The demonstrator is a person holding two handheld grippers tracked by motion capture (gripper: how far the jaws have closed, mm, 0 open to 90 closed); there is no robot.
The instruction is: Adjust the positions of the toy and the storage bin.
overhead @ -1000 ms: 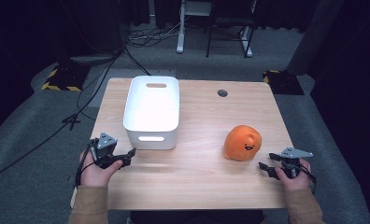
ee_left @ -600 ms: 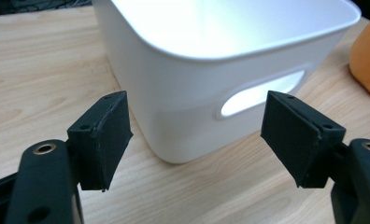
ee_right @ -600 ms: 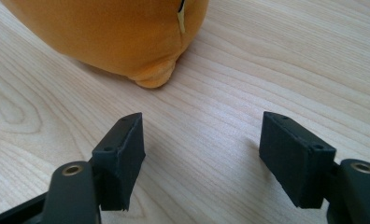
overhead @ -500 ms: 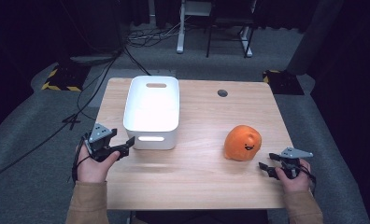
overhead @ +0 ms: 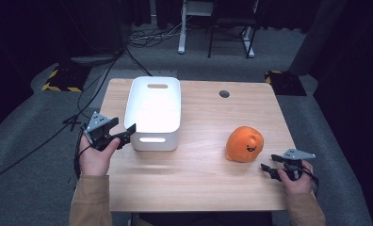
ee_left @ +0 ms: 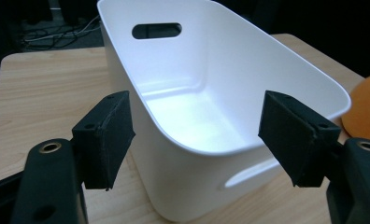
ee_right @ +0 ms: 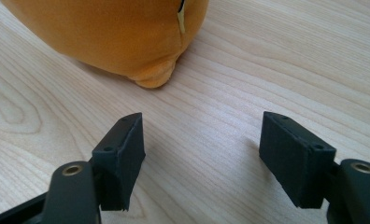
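White bin (ee_left: 230, 93) shows its bare inside between the spread, just-closing left gripper (ee_left: 197, 135); right gripper (ee_right: 204, 154) spread before an orange plush (ee_right: 108, 32).

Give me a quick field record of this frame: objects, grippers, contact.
bin: white bin, empty, left half of table
toy: orange plush, right of bin, apart from it
left gripper: at bin's near corner, jaws straddle the rim, have just been closing, pads not pressing
right gripper: open, low over table, just short of plush
contact: none seen
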